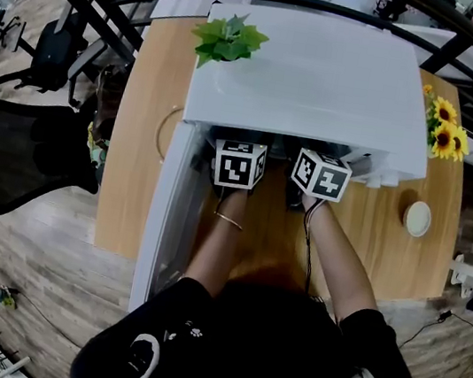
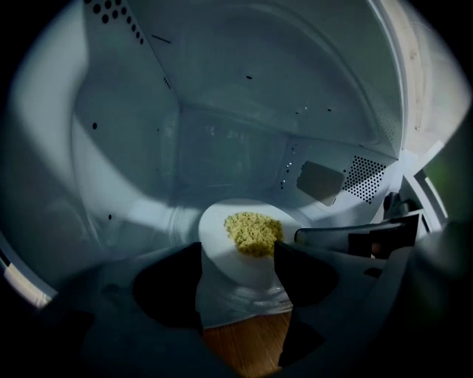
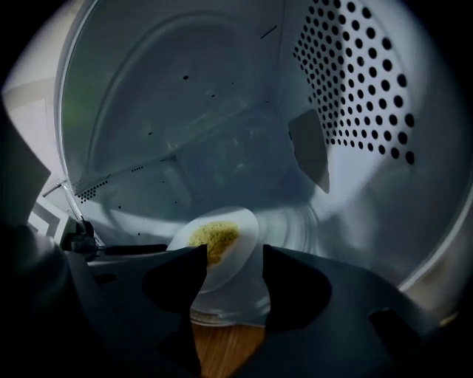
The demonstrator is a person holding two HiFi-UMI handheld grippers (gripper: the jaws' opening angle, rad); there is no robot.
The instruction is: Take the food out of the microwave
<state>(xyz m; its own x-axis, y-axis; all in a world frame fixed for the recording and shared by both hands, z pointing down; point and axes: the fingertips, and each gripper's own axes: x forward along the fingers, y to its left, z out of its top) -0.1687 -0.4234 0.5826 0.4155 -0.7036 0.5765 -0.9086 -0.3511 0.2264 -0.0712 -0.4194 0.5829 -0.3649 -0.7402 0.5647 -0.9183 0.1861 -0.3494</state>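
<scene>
A white microwave point(image 1: 317, 80) sits on a wooden counter point(image 1: 132, 166). Its door point(image 1: 164, 216) hangs open on the left. A green plant point(image 1: 228, 39) stands on top of the microwave. Yellow sunflowers point(image 1: 444, 129) are at the right edge of the counter, and a small round white thing point(image 1: 417, 218) lies near them. A black chair point(image 1: 17, 160) stands off to the left, on the floor.

The person's two arms reach into the microwave side by side. Only the marker cubes show from above; the microwave's top hides the rest.

Inside, a white plate point(image 2: 222, 247) rests on the round glass tray point(image 3: 295, 221), near the front. A little heap of food point(image 2: 253, 232) sits in the middle of the plate. The food is yellow-green and crumbly, like tiny grains.

The left gripper point(image 2: 238, 255) is released, its jaws wide apart. The near edge of the plate shows in the gap between them, and the dark fingers point(image 2: 174, 284) hide its sides. I cannot tell if they touch the plate.

The right gripper point(image 3: 234, 255) is released too, jaws apart, and points at the right side of the plate. Its left finger covers part of the plate and some of the food. The wall beside it is full of small round holes point(image 3: 355, 81).
</scene>
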